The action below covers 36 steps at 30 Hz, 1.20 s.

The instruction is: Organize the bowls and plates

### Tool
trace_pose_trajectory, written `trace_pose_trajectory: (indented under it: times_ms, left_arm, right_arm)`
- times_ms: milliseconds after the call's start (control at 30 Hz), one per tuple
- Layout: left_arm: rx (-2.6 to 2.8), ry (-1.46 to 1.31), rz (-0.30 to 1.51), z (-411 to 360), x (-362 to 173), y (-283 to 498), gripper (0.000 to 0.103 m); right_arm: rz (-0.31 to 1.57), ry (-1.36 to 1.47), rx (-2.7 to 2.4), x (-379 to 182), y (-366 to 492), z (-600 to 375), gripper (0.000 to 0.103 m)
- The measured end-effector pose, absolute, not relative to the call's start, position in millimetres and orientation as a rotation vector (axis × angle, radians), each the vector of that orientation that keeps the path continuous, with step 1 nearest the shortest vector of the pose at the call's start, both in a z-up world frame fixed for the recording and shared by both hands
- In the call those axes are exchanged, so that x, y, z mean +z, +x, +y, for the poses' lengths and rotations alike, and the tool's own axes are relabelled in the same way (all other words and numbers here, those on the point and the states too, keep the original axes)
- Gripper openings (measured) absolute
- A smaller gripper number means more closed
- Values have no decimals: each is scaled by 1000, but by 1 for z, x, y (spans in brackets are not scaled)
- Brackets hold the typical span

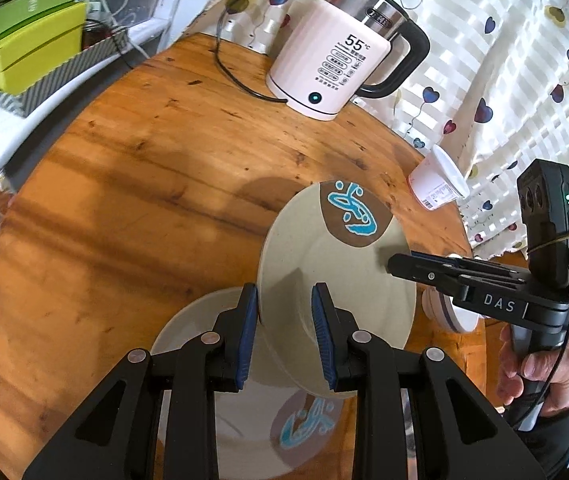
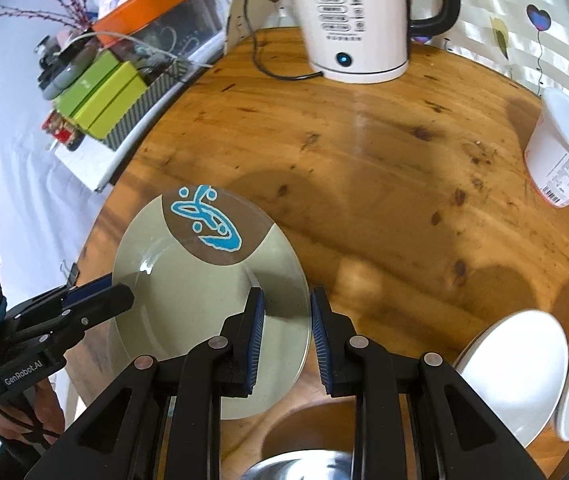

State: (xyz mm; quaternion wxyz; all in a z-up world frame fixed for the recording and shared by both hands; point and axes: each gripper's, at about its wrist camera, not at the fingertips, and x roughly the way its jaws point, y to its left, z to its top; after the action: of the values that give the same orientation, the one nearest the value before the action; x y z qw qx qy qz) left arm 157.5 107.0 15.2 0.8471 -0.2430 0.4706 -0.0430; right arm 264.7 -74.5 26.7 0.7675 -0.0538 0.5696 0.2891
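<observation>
Round wooden table [image 2: 364, 168], white kettle [image 1: 328, 60] at far edge, tub [image 2: 560, 160] on its side, second plate [image 1: 188, 332], white bowls [image 2: 516, 368]

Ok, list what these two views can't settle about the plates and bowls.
- Second plate, left wrist view: the left gripper and the raised plate cover much of it.
- Metal bowl, right wrist view: cut off by the bottom edge, behind the right gripper.
- White bowls, right wrist view: blurred, the outer one cropped at the edge; count unclear.
- Raised plate's underside: unseen in both views.
</observation>
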Motion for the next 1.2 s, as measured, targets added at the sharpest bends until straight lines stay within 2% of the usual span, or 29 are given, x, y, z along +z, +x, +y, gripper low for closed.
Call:
trace_pose_trajectory:
  times_ms: [600,1200]
  left_arm:
    - [-17,-546,1027,131,-6,98,28]
    - [24,-513,1034,136,-19,92,29]
  right_arm:
    - [1292,-169,685,-2,206,-41,23]
    - [1260,-228,681,-9,194,-24,26]
